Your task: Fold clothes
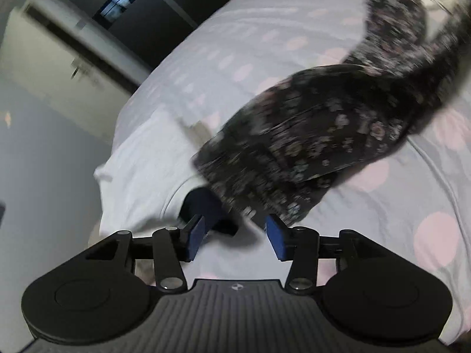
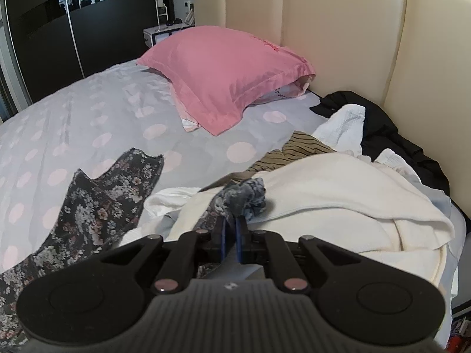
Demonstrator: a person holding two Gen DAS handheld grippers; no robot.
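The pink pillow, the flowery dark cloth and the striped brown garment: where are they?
Pink pillow (image 2: 223,73): right wrist view, middle of its top face.
Flowery dark cloth (image 1: 318,135): left wrist view, its broad middle part.
Striped brown garment (image 2: 300,148): right wrist view, the exposed bit in the pile.

I see the bed (image 2: 123,108), its grey sheet dotted pink, carrying a pink pillow (image 2: 229,76) by the headboard, a floral garment (image 2: 109,194) spread flat, and heaped clothes (image 2: 338,194) (mostly white).

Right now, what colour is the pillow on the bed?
Pink; the pillow shows best in the right wrist view.
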